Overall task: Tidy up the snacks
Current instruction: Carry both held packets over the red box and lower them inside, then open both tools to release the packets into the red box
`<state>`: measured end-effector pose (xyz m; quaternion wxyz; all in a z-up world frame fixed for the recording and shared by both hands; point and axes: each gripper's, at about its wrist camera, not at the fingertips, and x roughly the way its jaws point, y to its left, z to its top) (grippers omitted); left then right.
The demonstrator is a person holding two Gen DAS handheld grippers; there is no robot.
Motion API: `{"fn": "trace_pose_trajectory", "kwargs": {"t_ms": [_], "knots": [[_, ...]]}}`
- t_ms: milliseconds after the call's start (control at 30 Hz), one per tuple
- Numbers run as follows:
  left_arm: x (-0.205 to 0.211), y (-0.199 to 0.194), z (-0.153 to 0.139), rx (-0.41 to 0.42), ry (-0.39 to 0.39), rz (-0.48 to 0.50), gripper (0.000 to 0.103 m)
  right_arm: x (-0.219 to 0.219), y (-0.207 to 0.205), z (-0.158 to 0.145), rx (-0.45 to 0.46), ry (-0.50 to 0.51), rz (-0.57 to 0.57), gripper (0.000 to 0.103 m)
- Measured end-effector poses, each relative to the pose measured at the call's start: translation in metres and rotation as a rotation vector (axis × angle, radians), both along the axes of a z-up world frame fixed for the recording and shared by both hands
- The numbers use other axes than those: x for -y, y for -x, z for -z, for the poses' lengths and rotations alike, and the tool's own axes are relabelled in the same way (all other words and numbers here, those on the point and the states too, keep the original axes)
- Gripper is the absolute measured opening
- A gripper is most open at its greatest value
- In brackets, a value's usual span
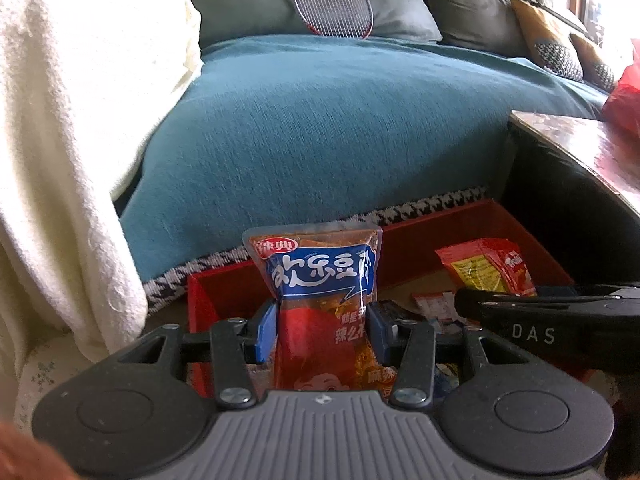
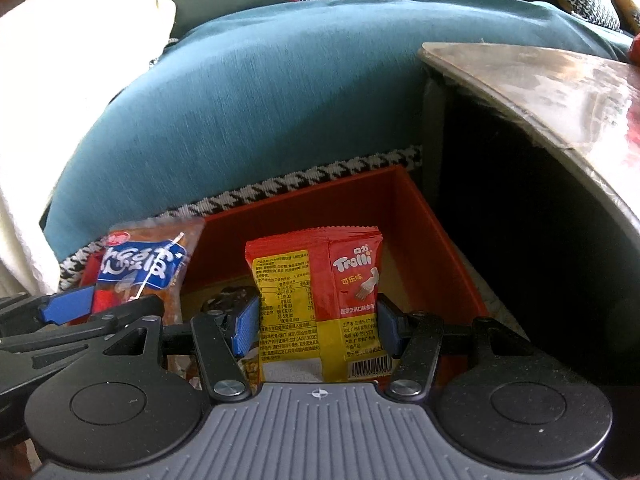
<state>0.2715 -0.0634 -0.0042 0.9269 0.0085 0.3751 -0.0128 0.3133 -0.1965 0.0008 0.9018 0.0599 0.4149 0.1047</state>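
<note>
Red box (image 2: 436,232) sits below both tools. Left tool (image 1: 322,332) clamps tofu packet (image 1: 320,276), right tool (image 2: 318,326) clamps Trolli packet (image 2: 320,304); lower each flat inside, release separately

Box (image 2: 420,216) on the floor before the sofa (image 2: 280,100), table (image 2: 560,92) to its right, racket (image 1: 332,4) on the sofa's cushions behind, tofu pack (image 1: 320,280) held upright over the box's left, Trolli pack (image 2: 320,300) to its right, blanket (image 1: 72,120) far left.
</note>
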Motion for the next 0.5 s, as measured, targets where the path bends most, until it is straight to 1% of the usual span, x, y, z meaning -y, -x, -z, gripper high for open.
{"fn": "trace_pose_trajectory", "kwargs": {"t_ms": [300,500], "knots": [[0.003,-0.003,0.011,-0.056,-0.001,0.005,0.040,-0.003,-0.001,0.008,-0.023,0.022,-0.010,0.067],[0.002,-0.003,0.011,-0.070,-0.002,0.006,0.041,-0.004,-0.001,0.011,-0.022,0.066,-0.002,0.069]]}}
